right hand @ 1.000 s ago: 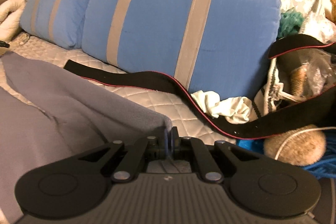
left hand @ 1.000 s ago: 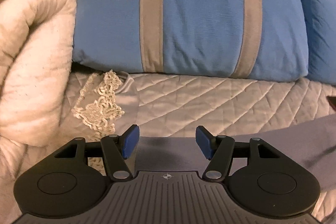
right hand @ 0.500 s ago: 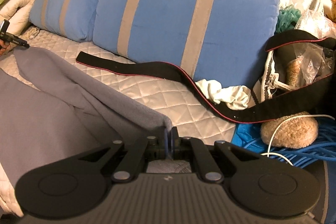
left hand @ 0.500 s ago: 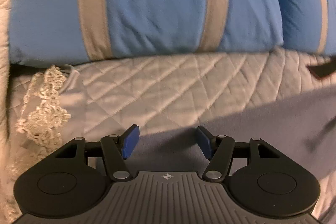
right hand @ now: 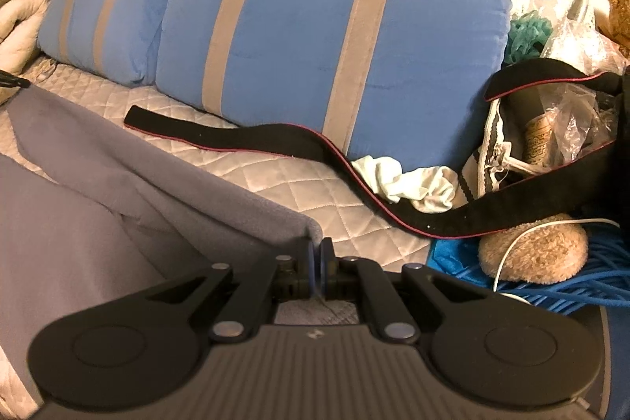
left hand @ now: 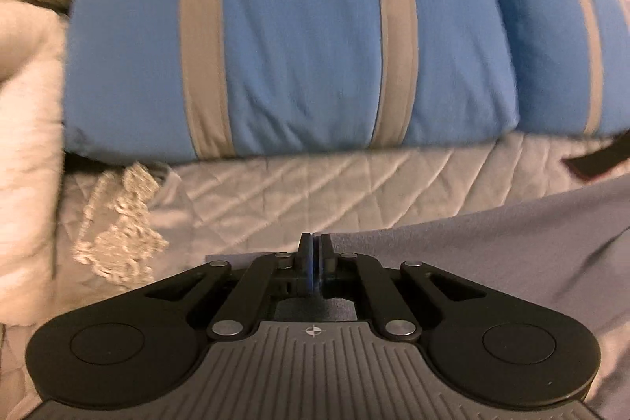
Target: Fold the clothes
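Note:
A grey fleece garment (right hand: 102, 207) lies spread on a quilted beige bedspread (right hand: 299, 184). My right gripper (right hand: 315, 250) is shut on the garment's near right corner. In the left wrist view the same grey garment (left hand: 492, 247) runs off to the right, and my left gripper (left hand: 314, 247) is shut on its edge at the far left corner. Both pairs of blue-padded jaws are pressed together with cloth between them.
Blue pillows with grey stripes (left hand: 299, 38) (right hand: 327, 38) line the back of the bed. A cream blanket (left hand: 27, 144) is piled at the left. A long black strap (right hand: 307, 148), a white rag (right hand: 405, 184), a bag, a plush toy (right hand: 531, 254) and blue cord sit at the right.
My left gripper was open over the garment's edge and has now shut on it. My right gripper stays shut on its corner and has drawn back a little.

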### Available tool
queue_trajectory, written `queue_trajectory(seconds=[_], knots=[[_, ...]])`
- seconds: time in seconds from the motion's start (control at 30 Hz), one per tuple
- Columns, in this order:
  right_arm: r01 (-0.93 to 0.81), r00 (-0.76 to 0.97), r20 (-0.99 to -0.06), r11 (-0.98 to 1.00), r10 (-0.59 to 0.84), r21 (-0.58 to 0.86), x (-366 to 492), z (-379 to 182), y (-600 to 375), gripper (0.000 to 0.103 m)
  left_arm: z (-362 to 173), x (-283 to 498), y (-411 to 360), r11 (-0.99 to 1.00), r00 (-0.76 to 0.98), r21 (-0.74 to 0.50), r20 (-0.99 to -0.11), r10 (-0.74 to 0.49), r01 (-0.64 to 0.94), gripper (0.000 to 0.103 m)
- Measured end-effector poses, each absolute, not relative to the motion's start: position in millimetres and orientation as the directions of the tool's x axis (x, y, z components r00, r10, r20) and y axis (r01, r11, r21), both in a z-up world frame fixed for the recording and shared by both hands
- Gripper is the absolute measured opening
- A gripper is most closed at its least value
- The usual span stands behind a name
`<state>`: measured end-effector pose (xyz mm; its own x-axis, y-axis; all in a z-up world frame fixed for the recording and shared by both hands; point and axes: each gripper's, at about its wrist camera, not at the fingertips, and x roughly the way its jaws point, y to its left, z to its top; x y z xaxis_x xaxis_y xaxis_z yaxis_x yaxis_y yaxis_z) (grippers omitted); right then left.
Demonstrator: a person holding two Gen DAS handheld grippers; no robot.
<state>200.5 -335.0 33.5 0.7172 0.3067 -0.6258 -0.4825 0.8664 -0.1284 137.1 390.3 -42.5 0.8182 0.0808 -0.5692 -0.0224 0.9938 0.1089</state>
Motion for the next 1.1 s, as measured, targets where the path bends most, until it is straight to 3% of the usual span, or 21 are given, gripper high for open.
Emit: queue_trajectory(seconds=[0.37,0.57,0.77,0.9,1.03,1.1], knots=[[-0.483,0.733,-0.576,0.873,0.362,-0.067,139,56,-352,0.003,-1,3,418,0.994,0.921,-0.109,-0.389,-0.038,-0.004,0.002],[-0.524,0.695,-0.602,0.850,0.394,-0.049,82,43,-364,0.003,-12,-57,414,0.994,0.902,-0.107,-0.429,-0.044,-0.003,0.002],[-0.555,0.654,-0.639,0.831,0.406,-0.040,50,15,-359,0.003,3,-69,397,0.997,0.873,-0.080,-0.485,-0.047,0.009,0.003],[-0.570,0.648,-0.660,0.817,0.380,-0.089,41,5,-355,0.004,13,-77,386,0.998,0.852,-0.062,-0.522,-0.048,0.019,0.010],[-0.567,0.668,-0.674,0.803,0.316,-0.186,30,-2,-350,0.052,23,-86,375,0.999,0.829,-0.045,-0.558,-0.049,0.028,0.054],[-0.569,0.695,-0.665,0.774,0.273,-0.277,22,-7,-346,0.067,26,-84,351,0.997,0.822,-0.038,-0.563,-0.082,0.073,0.062]])
